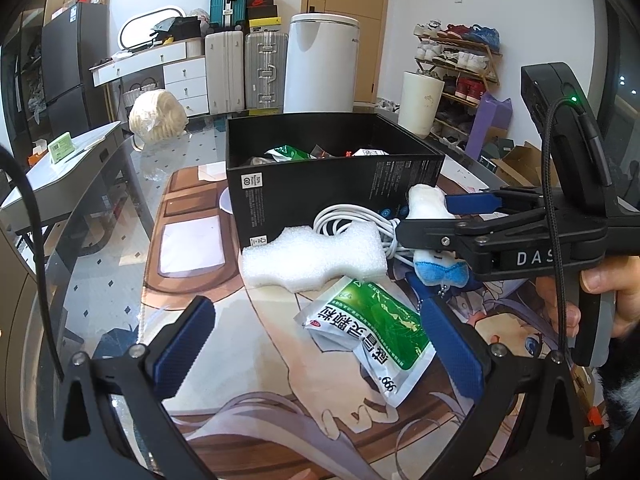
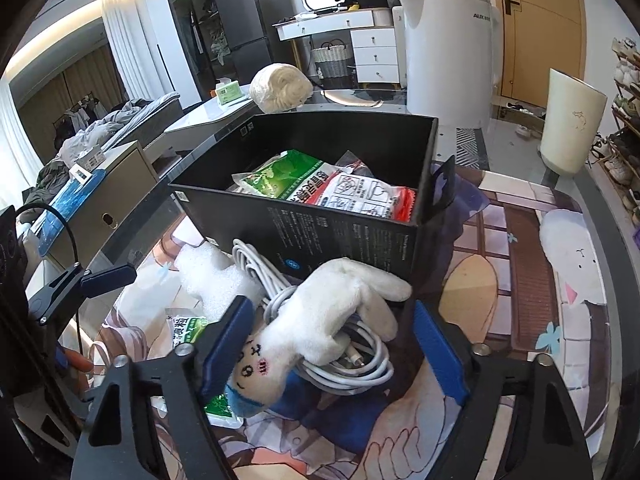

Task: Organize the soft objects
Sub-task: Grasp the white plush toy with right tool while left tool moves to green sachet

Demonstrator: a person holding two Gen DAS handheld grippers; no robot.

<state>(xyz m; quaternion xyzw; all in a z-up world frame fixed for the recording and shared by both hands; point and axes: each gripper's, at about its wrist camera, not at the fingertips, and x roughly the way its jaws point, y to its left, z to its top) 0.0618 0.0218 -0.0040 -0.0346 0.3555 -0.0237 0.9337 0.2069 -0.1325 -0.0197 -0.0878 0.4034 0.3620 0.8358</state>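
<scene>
- my right gripper straddles the plush toy at lower centre; jaws half-closed, not visibly pinching it.
- the toy lies on the white cable coil, just in front of the black box; closing could catch a loop and drag it along.
- the far pad sits clear, so the toy may twist away.
- my left gripper hangs released over the green packet and foam block.

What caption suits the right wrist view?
Hand-held gripper straddling a white plush toy on coiled cable, before a black box.
</scene>
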